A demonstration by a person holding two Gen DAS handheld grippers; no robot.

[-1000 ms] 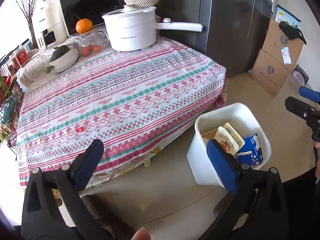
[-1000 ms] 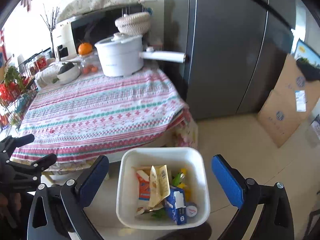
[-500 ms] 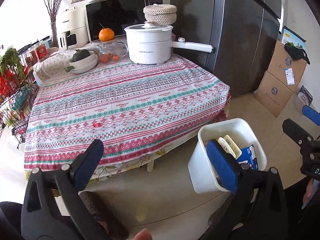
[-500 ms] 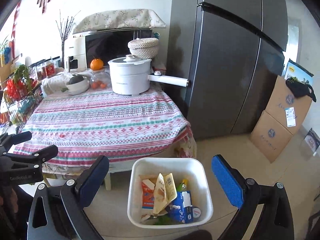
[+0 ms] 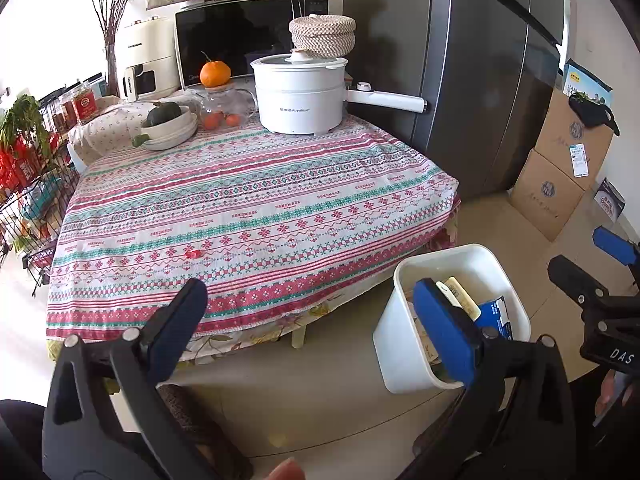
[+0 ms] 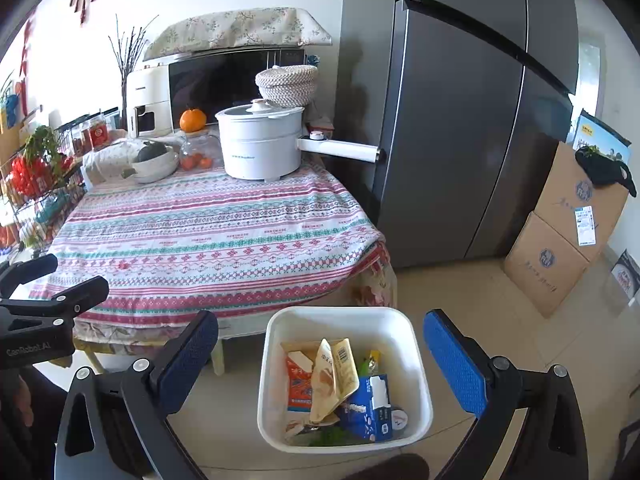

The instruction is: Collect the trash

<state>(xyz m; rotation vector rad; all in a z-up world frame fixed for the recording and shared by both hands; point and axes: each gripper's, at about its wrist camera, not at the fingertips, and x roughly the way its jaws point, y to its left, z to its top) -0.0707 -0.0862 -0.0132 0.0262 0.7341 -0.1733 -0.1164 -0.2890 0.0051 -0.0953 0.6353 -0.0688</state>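
On the tiled floor, just off the table's near corner, stands the white bin, upright and partly filled. Inside it lie a blue carton, a tan wrapper with a barcode standing on edge, an orange-and-white packet against the left wall, and some green scraps at the front; a small yellow piece shows behind the carton. In the left wrist view the same bin sits to the right, half hidden by a blue finger pad.

The right gripper hangs above the bin with its jaws wide apart, one pad to each side of it, holding nothing. The left gripper is likewise spread and empty, aimed at the table's front edge, over bare floor between table and bin. Each gripper shows at the edge of the other's view.

The table carries a striped cloth in red, green and white. One small red scrap lies on the cloth towards the front; what it is cannot be told. At the back stand a white pot with a long handle, a woven basket behind it, a glass jar with an orange on its lid, and bowls holding a dark green squash. Behind them is a microwave. A grey fridge stands right of the table, with stacked boxes further right.
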